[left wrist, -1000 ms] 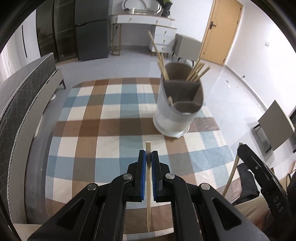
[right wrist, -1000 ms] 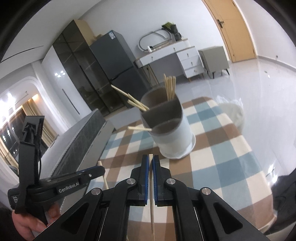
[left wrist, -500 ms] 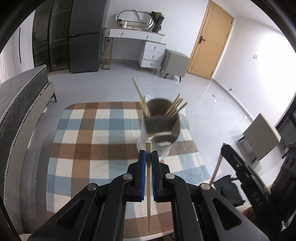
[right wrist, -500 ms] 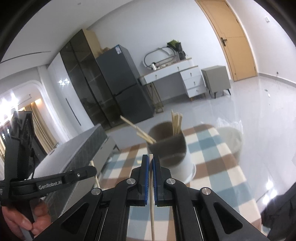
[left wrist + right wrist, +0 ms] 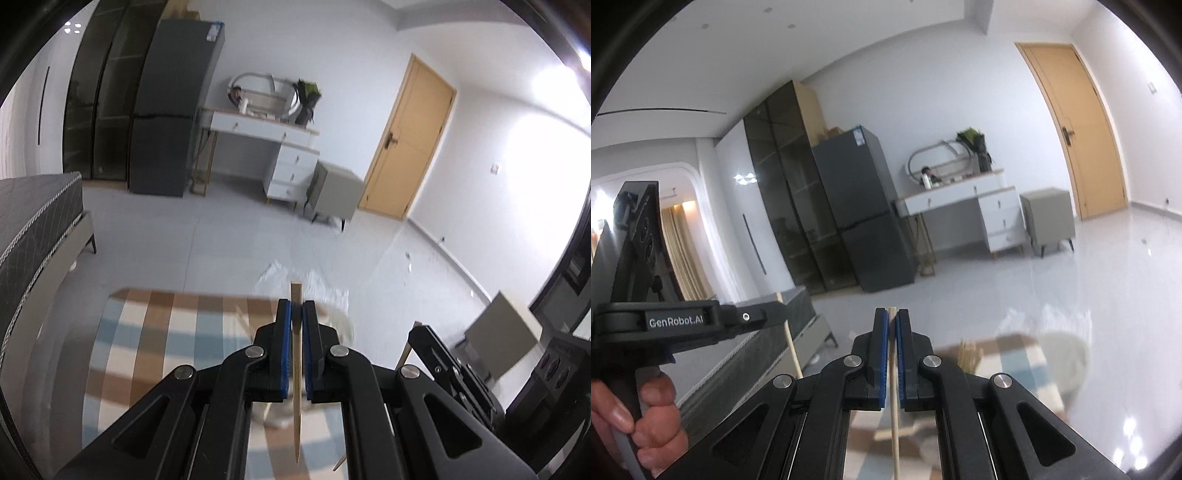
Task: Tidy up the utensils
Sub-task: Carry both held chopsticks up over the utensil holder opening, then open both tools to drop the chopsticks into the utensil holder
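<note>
My left gripper point(image 5: 296, 308) is shut on a wooden chopstick point(image 5: 296, 369) that runs back between its blue pads. My right gripper point(image 5: 892, 317) is shut on another wooden chopstick point(image 5: 894, 398). Both are raised and tilted up toward the room. The white utensil holder point(image 5: 341, 325) is blurred and mostly hidden behind the left fingers; in the right wrist view it is a pale blur point(image 5: 1063, 354) with chopstick tips point(image 5: 967, 354) beside it. The right gripper shows at lower right of the left wrist view point(image 5: 443, 354); the left gripper, in a hand, shows at left of the right wrist view point(image 5: 683, 321).
A checked tablecloth point(image 5: 155, 332) covers the table below. A grey bed point(image 5: 33, 221) stands left. A dark fridge point(image 5: 173, 110), a white dresser point(image 5: 273, 147), a grey cabinet point(image 5: 332, 192) and a wooden door point(image 5: 410, 140) line the far wall.
Both grippers have risen and tilted upward with their chopsticks. The utensil holder has dropped from mid-frame to the bottom, behind the fingers. The view now shows mostly the room.
</note>
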`<state>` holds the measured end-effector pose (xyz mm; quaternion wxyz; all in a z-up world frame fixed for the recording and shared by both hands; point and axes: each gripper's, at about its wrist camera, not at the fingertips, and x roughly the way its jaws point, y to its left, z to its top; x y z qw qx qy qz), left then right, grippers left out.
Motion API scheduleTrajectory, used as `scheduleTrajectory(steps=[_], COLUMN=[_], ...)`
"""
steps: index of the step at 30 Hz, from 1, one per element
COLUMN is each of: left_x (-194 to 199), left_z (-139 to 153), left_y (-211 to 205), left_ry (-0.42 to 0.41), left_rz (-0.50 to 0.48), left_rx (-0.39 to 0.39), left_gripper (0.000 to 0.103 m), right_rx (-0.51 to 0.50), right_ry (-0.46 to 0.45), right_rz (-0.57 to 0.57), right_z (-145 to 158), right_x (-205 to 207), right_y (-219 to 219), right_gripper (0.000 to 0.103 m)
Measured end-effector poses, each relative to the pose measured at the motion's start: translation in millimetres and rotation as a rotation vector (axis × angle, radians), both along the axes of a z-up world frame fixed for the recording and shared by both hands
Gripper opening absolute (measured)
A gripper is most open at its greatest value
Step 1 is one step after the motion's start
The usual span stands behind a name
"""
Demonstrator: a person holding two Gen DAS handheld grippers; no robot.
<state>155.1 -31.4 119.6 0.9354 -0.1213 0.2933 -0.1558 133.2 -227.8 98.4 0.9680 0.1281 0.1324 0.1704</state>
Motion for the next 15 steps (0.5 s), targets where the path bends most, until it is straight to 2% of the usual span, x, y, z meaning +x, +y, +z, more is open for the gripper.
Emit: scheduleTrajectory(steps=[3,8,15], left_x=[23,58,88], left_z=[6,-1,-25], left_y=[1,-4,-10], left_ry=[-0.050,-0.085,-0.057], left_rz=[0.031,0.047,0.062], left_rx=[-0.023,-0.038,-0.021], left_gripper=[0.001,0.001,0.001], right_rx=[0.004,0.036,0.057], right_ry=[-0.031,-0.072,-0.099], right_rz=[-0.015,-0.045,-0.105], right_z=[7,10,-9], right_x=[23,66,109], right_y=[-1,-2,1], right_gripper=[0.003,0.003,0.003])
